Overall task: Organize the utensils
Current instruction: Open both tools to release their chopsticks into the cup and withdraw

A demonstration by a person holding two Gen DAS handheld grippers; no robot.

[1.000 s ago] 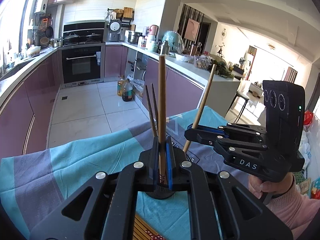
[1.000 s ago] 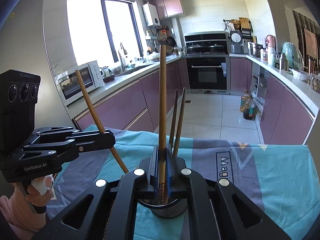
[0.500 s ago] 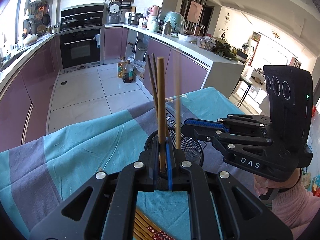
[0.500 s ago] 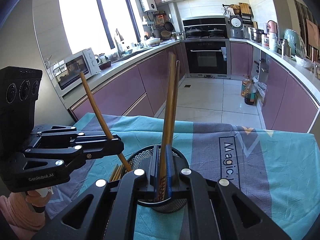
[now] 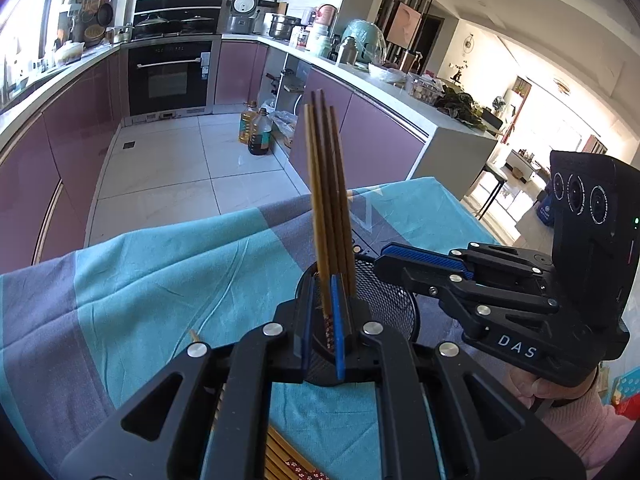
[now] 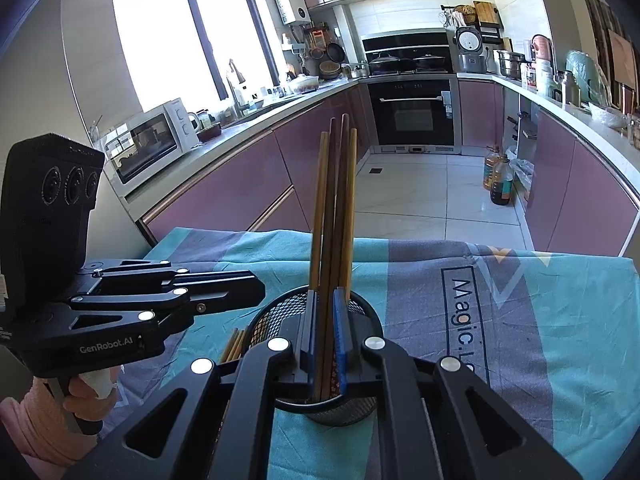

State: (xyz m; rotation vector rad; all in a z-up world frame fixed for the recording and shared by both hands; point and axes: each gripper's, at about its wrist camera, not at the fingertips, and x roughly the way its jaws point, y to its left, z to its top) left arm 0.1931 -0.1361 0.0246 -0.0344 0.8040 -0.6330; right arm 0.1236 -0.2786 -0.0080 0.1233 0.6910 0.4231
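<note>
both sets of jaws are sitting nearly closed: left gripper (image 5: 325,316) pinching one chopstick (image 5: 318,216), right gripper (image 6: 324,336) bracketing upright chopsticks (image 6: 334,216), all standing tips-up in the mesh holder (image 6: 360,312), long axes near vertical.

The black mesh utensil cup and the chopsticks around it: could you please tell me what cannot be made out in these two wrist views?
- Left wrist view: the black mesh utensil cup's base and the chopstick ends inside it, hidden behind the left gripper.
- Right wrist view: whether the right gripper grips a brown wooden chopstick; the sticks overlap between its blue pads.
- Both views: the loose chopsticks on the teal-and-grey cloth, covered by gripper bodies and cut by the bottom edge; uncountable.
</note>
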